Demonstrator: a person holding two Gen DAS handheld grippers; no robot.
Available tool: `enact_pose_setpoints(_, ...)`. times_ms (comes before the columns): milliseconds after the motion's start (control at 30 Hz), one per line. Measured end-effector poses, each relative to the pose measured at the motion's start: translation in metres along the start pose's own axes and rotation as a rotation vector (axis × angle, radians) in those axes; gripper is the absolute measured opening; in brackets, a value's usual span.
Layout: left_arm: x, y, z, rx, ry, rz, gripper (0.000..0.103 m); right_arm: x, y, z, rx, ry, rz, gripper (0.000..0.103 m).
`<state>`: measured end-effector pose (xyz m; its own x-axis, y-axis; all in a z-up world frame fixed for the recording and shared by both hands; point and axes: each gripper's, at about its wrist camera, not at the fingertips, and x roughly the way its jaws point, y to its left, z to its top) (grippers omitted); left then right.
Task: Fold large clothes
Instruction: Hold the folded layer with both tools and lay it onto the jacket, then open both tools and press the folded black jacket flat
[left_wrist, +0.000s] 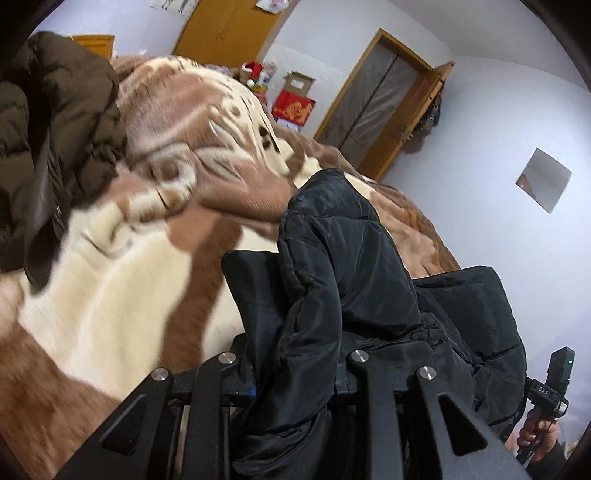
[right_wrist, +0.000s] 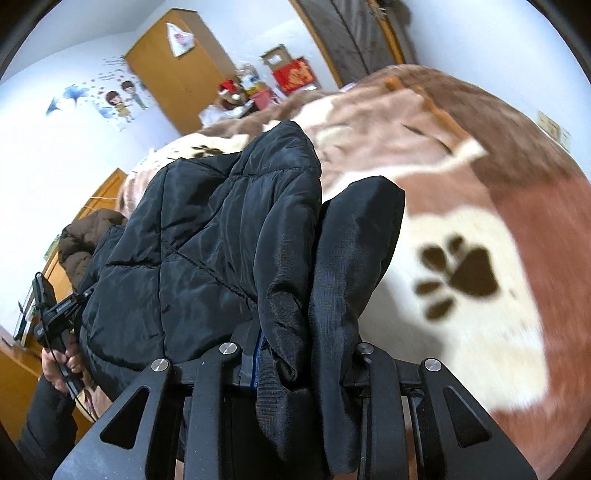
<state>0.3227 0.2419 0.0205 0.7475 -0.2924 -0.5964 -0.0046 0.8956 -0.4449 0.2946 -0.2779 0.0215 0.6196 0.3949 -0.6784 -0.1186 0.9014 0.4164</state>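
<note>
A black puffer jacket (left_wrist: 351, 266) hangs between my two grippers above the bed. My left gripper (left_wrist: 295, 295) is shut on one edge of it; its left finger (left_wrist: 251, 288) shows, the other is hidden under the fabric. My right gripper (right_wrist: 317, 266) is shut on the jacket (right_wrist: 207, 229) too, with its right finger (right_wrist: 362, 236) beside the bunched cloth. In the left wrist view the right gripper's handle (left_wrist: 550, 387) shows at the lower right. In the right wrist view the left handle (right_wrist: 55, 314) shows at the left.
A brown and cream paw-print blanket (left_wrist: 155, 236) covers the bed (right_wrist: 480, 229). A brown puffer coat (left_wrist: 55, 140) lies on the bed's far left. Wooden wardrobe (right_wrist: 177, 70), door (left_wrist: 376, 96) and red boxes (left_wrist: 293, 107) stand behind.
</note>
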Motion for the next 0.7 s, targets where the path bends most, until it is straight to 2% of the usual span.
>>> enact_pose_setpoints(133, 0.005, 0.021, 0.024, 0.004, -0.016, 0.045, 0.026, 0.033, 0.017, 0.019, -0.023, 0.006, 0.022, 0.027)
enact_pose_setpoints(267, 0.026, 0.048, 0.028, 0.001, -0.004, 0.083, 0.027, 0.07, 0.019, 0.019, -0.021, 0.037, 0.032, 0.027)
enact_pose_setpoints(400, 0.065, 0.078, 0.006, -0.003, 0.071, 0.139, 0.027, 0.117, 0.006, 0.002, 0.0, 0.123, 0.002, 0.028)
enact_pose_setpoints(500, 0.096, 0.099, -0.025, -0.016, 0.142, 0.206, 0.029, 0.147, -0.011, -0.018, 0.024, 0.19, -0.047, 0.032)
enact_pose_setpoints(600, 0.106, 0.115, -0.041, -0.065, 0.148, 0.205, 0.035, 0.154, -0.027, -0.026, 0.057, 0.206, -0.036, 0.038)
enact_pose_setpoints(700, 0.107, 0.114, -0.042, -0.059, 0.152, 0.23, 0.046, 0.153, -0.027, -0.023, 0.04, 0.221, -0.041, 0.043)
